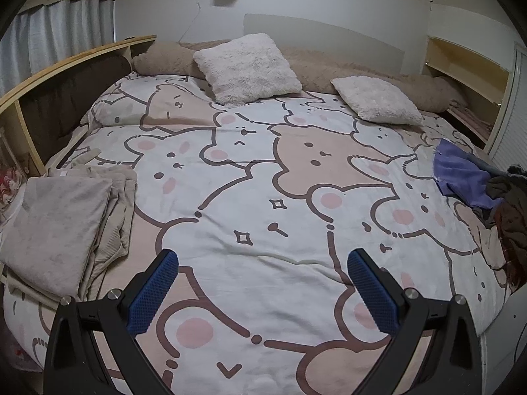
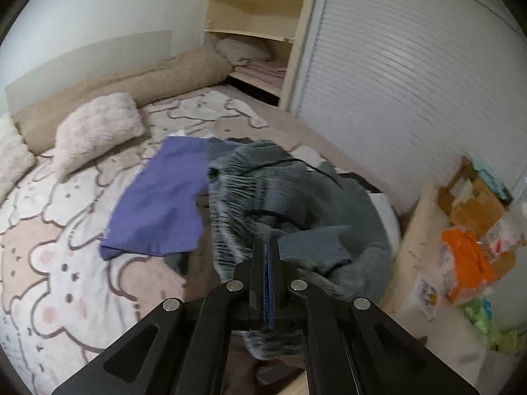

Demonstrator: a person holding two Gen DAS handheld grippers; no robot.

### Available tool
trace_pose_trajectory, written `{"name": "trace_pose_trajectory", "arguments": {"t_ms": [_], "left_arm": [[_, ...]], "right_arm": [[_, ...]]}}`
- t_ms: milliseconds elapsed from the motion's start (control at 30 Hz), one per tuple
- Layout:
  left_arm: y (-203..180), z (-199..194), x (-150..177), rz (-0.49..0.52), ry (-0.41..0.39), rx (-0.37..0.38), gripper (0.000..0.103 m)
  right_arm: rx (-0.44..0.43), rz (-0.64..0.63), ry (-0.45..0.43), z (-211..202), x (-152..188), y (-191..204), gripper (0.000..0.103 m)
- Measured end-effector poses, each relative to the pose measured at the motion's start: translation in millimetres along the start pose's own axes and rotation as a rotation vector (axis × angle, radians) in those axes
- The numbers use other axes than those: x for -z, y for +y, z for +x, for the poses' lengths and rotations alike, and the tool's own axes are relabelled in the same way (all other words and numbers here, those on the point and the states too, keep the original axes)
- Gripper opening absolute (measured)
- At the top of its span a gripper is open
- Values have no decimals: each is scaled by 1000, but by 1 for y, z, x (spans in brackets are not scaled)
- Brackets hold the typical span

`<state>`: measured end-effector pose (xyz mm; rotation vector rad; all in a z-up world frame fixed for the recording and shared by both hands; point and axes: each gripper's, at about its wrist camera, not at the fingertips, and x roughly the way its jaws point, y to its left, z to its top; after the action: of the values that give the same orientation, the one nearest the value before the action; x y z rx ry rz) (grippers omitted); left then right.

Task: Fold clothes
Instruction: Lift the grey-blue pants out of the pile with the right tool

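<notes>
a fuzzy, ribbed grey fleece garment point(image 2: 263, 197) bunches beside a smooth, matt purple cloth point(image 2: 161, 204) on a soft printed bedspread point(image 1: 263, 230). shaggy white cushions point(image 1: 247, 65) rest against a plush beige bolster point(image 1: 362, 69), with folded beige knit and smooth cloth pieces point(image 1: 62, 223) near a pale wood shelf frame point(image 1: 66, 62). the left gripper point(image 1: 263, 293) shows matt black plastic, silver metal pins and dimpled blue rubbery pads point(image 1: 154, 293).
</notes>
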<state>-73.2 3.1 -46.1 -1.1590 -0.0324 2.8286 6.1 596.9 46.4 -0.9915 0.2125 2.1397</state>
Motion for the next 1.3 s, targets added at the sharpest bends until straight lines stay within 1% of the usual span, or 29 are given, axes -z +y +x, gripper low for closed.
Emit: {"name": "trace_pose_trajectory", "arguments": {"t_ms": [67, 133, 200, 267, 333, 400, 467, 533, 600, 633, 667, 700, 733, 833, 933, 1000, 1033, 1067, 1133, 1200, 1233, 1267, 1300], "left_arm": [[2, 1, 0, -5, 2, -2, 103], [4, 3, 0, -13, 7, -2, 103], [6, 5, 0, -16, 12, -4, 103], [7, 6, -1, -15, 12, -7, 103], [7, 6, -2, -17, 12, -7, 103], [7, 6, -3, -17, 10, -5, 103], [6, 6, -3, -14, 8, -3, 103], [6, 6, -3, -13, 8, -1, 103], [6, 6, -2, -15, 9, 2, 103], [7, 7, -2, -17, 10, 2, 103], [7, 8, -2, -18, 12, 2, 103], [8, 8, -2, -18, 15, 1, 103], [9, 9, -2, -18, 17, -1, 103], [10, 9, -2, -22, 19, -4, 103], [11, 8, -2, -26, 16, -8, 103], [12, 9, -1, -28, 17, -12, 103], [12, 9, -1, -28, 19, -14, 103], [13, 10, 0, -28, 23, -16, 103], [13, 10, 0, -29, 26, -19, 103], [14, 11, 0, -30, 28, -22, 103], [14, 11, 0, -29, 28, -23, 103], [14, 11, 0, -29, 28, -25, 103], [14, 11, -1, -28, 28, -26, 103]], "right_arm": [[-52, -5, -9, 0, -3, 5, 0], [-28, -50, -40, -1, -5, 14, 0], [1, -125, -100, -4, -5, 21, 0], [-21, -145, -90, -4, -8, 22, 0], [-62, -111, -32, 0, -12, 19, 0], [-75, -89, -25, -1, -15, 17, 0], [-59, -95, -30, -1, -19, 18, 0], [-5, -127, -38, -2, -24, 21, 0], [-1, -163, -18, 0, -26, 26, 2], [15, -191, -16, 1, -24, 30, 22], [31, -220, -13, 1, -23, 35, 73], [47, -249, -10, 1, -22, 39, 95], [63, -278, -7, 1, -20, 44, 102], [104, -291, 31, 9, -19, 47, 102], [153, -301, 96, 26, -18, 46, 101], [190, -322, 127, 37, -16, 47, 86], [197, -323, 150, 44, -15, 47, 75], [204, -324, 174, 50, -15, 46, 73], [223, -335, 220, 65, -13, 46, 71], [249, -355, 242, 75, -9, 45, 70], [262, -365, 253, 80, -7, 45, 64], [272, -358, 263, 86, -6, 41, 45], [276, -324, 272, 92, -4, 33, 38]]}}
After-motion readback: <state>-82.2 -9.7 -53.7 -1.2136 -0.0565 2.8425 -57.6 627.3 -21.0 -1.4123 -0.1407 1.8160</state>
